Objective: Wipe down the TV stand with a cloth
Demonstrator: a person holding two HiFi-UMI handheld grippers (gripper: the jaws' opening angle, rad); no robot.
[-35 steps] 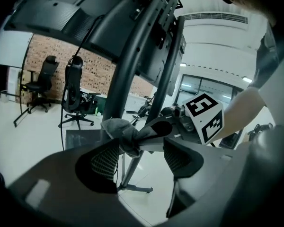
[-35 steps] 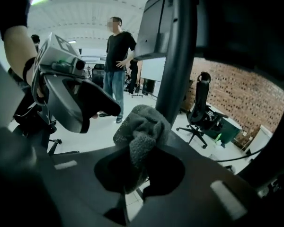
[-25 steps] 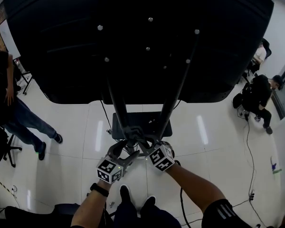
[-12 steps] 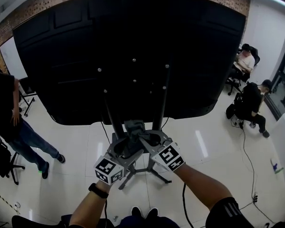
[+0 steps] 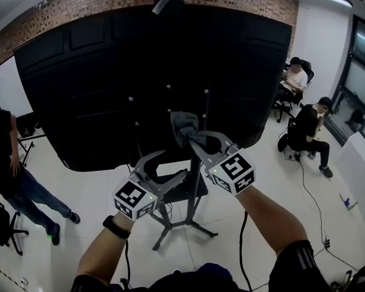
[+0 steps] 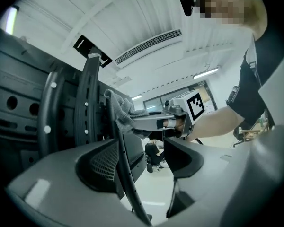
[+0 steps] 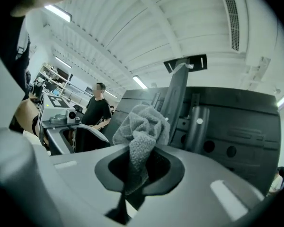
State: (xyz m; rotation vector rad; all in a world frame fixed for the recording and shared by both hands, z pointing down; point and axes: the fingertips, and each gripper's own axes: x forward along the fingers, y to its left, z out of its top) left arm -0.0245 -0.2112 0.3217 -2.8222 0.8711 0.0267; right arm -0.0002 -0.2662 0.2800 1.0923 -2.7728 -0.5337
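Note:
The TV stand's two dark poles [image 5: 204, 111] run up the black back of the TV [image 5: 97, 72] from a legged base [image 5: 185, 222]. My right gripper [image 5: 201, 142] is shut on a crumpled grey cloth [image 5: 184, 126], held up against the TV's back between the poles. In the right gripper view the cloth [image 7: 142, 126] bulges out of the closed jaws of the right gripper [image 7: 135, 174], close to a pole [image 7: 177, 96]. My left gripper [image 5: 169, 170] is lower and to the left, open and holding nothing. In the left gripper view, the cloth [image 6: 120, 110] shows past the left gripper [image 6: 144, 167].
A person [image 5: 9, 175] stands at the left beside a whiteboard [image 5: 3, 90]. Two people [image 5: 304, 126] sit at the right, with a cable [image 5: 313, 193] trailing over the white floor. A thin dark ribbed strip [image 6: 125, 174] crosses close in front of the left jaws.
Both grippers have risen from the stand's lower part to the TV's back. The right one carried the cloth higher. The left one is now lower and apart from the cloth.

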